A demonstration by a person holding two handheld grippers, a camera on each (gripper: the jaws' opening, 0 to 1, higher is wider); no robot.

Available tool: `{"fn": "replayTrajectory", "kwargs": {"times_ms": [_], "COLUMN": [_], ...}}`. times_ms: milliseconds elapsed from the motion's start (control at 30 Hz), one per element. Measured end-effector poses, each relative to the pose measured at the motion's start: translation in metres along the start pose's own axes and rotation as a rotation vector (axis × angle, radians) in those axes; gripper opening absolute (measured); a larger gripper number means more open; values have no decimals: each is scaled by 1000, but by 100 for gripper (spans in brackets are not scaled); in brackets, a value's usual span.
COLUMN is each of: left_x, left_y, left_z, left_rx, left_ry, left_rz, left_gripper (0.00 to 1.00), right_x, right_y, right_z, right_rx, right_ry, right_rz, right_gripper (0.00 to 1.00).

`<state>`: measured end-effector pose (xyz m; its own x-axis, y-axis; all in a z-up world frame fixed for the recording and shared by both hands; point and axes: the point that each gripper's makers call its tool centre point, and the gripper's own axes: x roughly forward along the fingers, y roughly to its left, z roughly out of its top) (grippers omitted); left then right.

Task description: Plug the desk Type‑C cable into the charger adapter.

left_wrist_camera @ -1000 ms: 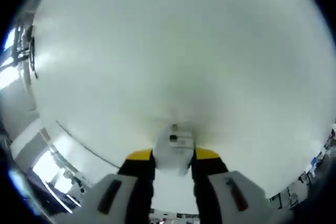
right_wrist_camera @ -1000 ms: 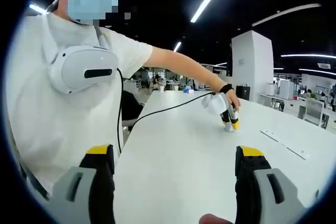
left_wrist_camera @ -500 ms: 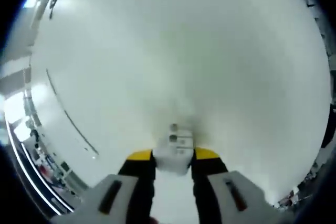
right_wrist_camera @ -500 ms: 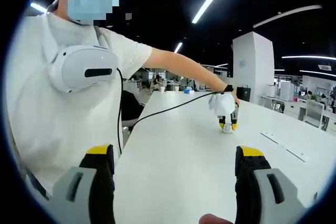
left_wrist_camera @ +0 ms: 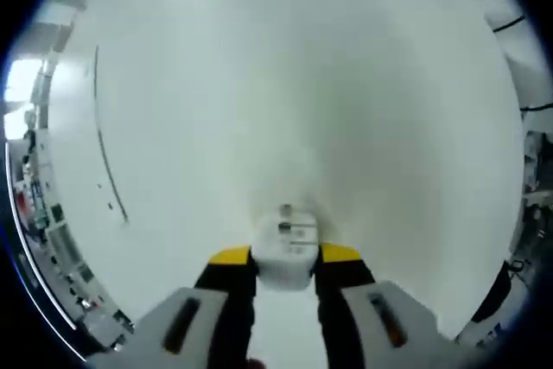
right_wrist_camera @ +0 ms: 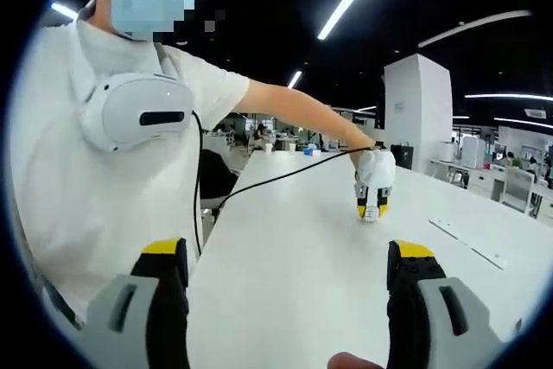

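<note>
Pinching the white charger adapter [left_wrist_camera: 284, 252] between both yellow-tipped jaws, with the left gripper [left_wrist_camera: 284, 267] pointed down at the white desk [left_wrist_camera: 285, 101] and the adapter's port end just above or touching that surface; cannot tell which. Standing wide apart with nothing between them, the right gripper [right_wrist_camera: 289, 257] jaws, looking along the desk [right_wrist_camera: 294, 248] toward a person's outstretched arm [right_wrist_camera: 298, 110] and the left gripper [right_wrist_camera: 371, 205] far down the tabletop, a black cable [right_wrist_camera: 268, 183] trailing back from it.
</note>
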<state>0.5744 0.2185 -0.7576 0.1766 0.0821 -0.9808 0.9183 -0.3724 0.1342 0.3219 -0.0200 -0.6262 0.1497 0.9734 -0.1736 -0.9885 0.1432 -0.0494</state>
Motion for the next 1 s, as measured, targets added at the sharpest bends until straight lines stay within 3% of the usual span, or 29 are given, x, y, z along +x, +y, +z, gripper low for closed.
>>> {"fn": "replayTrajectory", "kwargs": {"times_ms": [167,267,400,733,867,1000], "left_x": [1,1,1,2,5,6], "left_y": [-1,-5,4,5,7,8], "left_z": [-4,-2,-5,-6,-3,-2], "left_rx": [-28,-90,-122,-158,-232,-247], "left_ry": [17,6,0,16,5,-20], "left_rz": [-14,-53,-51,-76,-85,-71], "left_gripper": [24,24,24,25,25,25], "right_x": [-1,-1,-1,-2,-2,-3], "right_y": [1,1,1,1,1,1], "right_z": [0,0,-1,0,-1,-1], "right_rx": [1,1,1,0,1,1], "right_ry": [-2,0,1,0,5,5], "right_rz": [-1,-3,0,-3,-2,-4], "right_gripper": [97,97,97,97,97,97]}}
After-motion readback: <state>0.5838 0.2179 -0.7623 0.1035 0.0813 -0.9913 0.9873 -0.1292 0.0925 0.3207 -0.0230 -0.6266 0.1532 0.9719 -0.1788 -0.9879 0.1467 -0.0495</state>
